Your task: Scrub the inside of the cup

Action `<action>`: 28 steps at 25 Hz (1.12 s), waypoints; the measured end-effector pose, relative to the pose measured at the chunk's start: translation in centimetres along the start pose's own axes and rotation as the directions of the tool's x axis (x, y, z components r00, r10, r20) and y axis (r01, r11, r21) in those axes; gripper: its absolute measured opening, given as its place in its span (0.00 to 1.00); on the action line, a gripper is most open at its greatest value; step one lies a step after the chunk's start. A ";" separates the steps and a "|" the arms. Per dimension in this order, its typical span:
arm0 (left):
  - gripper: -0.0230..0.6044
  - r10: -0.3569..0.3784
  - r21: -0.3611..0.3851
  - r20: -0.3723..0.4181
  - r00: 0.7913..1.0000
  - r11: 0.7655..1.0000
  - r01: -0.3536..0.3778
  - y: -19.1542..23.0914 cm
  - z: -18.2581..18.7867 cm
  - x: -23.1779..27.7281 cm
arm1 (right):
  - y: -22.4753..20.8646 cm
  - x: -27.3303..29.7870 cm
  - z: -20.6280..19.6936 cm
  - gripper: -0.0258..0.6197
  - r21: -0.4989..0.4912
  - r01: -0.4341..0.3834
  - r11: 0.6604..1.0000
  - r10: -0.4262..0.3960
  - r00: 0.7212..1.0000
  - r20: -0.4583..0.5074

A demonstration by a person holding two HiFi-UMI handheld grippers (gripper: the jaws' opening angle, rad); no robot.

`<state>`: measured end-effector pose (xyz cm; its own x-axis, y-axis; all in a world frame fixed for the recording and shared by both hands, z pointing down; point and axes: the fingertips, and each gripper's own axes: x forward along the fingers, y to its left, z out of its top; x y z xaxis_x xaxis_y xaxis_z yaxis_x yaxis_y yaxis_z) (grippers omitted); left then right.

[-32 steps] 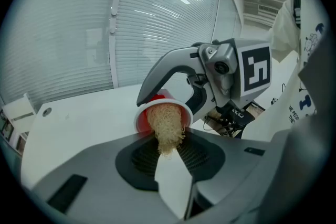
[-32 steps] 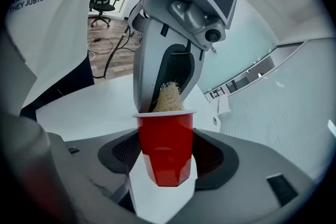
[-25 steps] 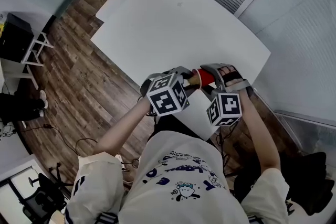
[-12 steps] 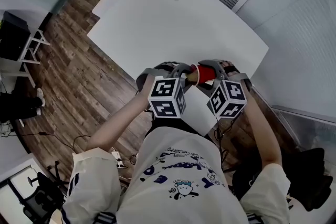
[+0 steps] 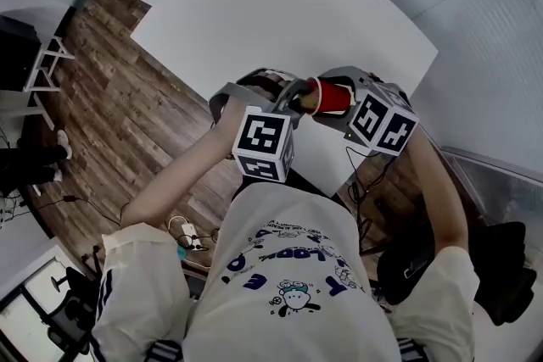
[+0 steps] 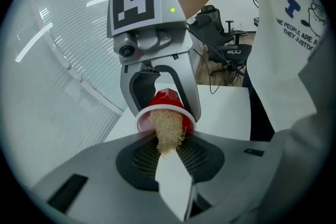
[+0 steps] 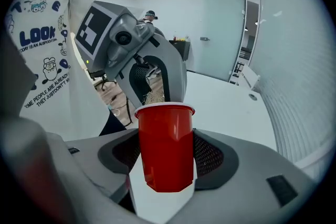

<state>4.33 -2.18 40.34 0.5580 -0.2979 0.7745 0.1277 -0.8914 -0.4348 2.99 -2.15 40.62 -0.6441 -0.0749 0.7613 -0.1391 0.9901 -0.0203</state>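
Red cup (image 7: 164,128) stands clamped in my right gripper (image 7: 167,162), centre of its view, its inside hidden from me there. My left gripper (image 6: 169,157) pinches a straw-coloured scrubber (image 6: 167,126) whose tip disappears into the cup's mouth; how deep, I cannot tell

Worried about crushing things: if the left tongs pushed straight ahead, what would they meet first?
Probably the inside of the red plastic cup: the tan fibrous scrubber they hold reaches into its mouth.
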 end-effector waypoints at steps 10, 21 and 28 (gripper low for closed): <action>0.21 -0.002 0.090 0.021 1.000 0.996 0.000 -0.8 0.9 0.0 | 1.4 -0.1 -0.6 0.50 0.187 -0.181 0.966 0.172 0.983 0.064; 0.21 0.076 0.181 0.028 0.997 0.980 -0.080 0.0 1.3 -0.7 | 1.7 -0.9 0.4 0.50 0.342 -0.330 0.880 0.270 0.939 0.212; 0.21 0.129 0.274 0.026 0.991 0.953 -0.131 0.0 1.6 -1.0 | 1.5 -1.5 1.1 0.50 0.415 -0.397 0.819 0.280 0.907 0.315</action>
<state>5.08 -1.37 38.82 0.5909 -0.4015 0.6997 0.2732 -0.7165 -0.6419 2.93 -0.64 38.75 -0.8601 0.1715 0.4804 -0.1705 0.7910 -0.5876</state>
